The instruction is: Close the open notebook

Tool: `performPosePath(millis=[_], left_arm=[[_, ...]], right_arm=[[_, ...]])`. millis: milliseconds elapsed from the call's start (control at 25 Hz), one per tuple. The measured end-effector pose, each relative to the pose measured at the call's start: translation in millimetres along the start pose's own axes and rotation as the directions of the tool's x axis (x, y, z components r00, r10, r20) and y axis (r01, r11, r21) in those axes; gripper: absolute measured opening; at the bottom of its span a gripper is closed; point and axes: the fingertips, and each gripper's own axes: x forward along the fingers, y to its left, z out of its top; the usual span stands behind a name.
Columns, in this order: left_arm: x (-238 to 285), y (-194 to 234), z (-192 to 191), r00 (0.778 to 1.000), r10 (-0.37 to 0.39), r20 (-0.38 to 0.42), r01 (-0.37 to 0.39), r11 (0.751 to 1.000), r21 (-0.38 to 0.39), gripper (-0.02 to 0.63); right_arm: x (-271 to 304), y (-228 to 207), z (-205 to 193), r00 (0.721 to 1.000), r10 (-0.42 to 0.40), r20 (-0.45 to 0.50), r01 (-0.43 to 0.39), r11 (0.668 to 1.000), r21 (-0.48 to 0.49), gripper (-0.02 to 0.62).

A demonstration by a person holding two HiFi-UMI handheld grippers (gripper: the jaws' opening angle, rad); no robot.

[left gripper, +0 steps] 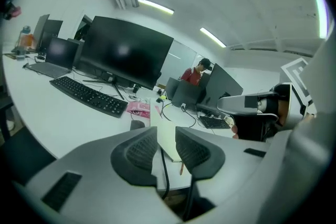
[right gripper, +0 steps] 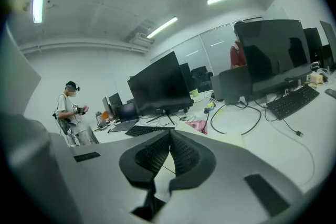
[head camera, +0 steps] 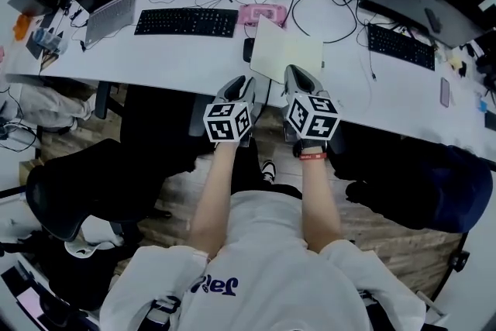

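Open cream-paged notebook, flat at near edge of white desk, just beyond left gripper (jaws slightly spread, empty) and right gripper (jaws pressed together, empty); hazard: a shallow nudge may slide it farther instead of folding the cover.

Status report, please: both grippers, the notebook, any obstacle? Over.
Left gripper open, empty. Right gripper shut, empty. Notebook flat on desk, just ahead of both, not touched. Small dark object beside its left edge.
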Motion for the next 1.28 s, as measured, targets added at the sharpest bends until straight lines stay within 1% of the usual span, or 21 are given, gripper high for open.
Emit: performPosePath(millis=[200,360,480,640,1000,1120,1280], left_arm=[[22.4,10.6,-13.7,0.999,-0.027,-0.027,0.026,0.998,-0.055,0.150],[38.1,18.4,-24.4,0.998,-0.060,-0.012,0.058,0.987,-0.148,0.214],[49.1,24.5,-26.2,0.998,-0.065,0.001,0.064,0.979,-0.193,0.239],[63.3,29.7,-27.3,0.997,-0.076,0.018,0.078,0.969,-0.236,0.244],[92.3,34.7,-38.2,0.992,-0.111,0.052,0.122,0.933,-0.339,0.247],[98.7,32.6,-38.4,0.991,-0.119,0.055,0.131,0.934,-0.332,0.243],[103.3,33.9,-39.8,0.994,-0.098,0.058,0.111,0.941,-0.321,0.193]], right_arm=[[19.0,-10.1,-11.0,1.000,-0.010,-0.027,0.011,1.000,0.024,0.015],[29.8,-17.5,-18.1,0.999,-0.021,-0.045,0.023,0.999,0.037,0.015],[36.1,-25.0,-20.1,0.998,-0.032,-0.057,0.035,0.998,0.055,0.015],[41.0,-34.1,-23.0,0.997,-0.042,-0.064,0.047,0.996,0.080,0.015],[41.0,-48.4,-30.8,0.996,-0.059,-0.072,0.067,0.991,0.116,0.015],[40.8,-50.5,-32.8,0.996,-0.055,-0.073,0.063,0.990,0.125,0.014],[39.5,-50.3,-37.5,0.996,-0.045,-0.077,0.055,0.990,0.132,0.014]])
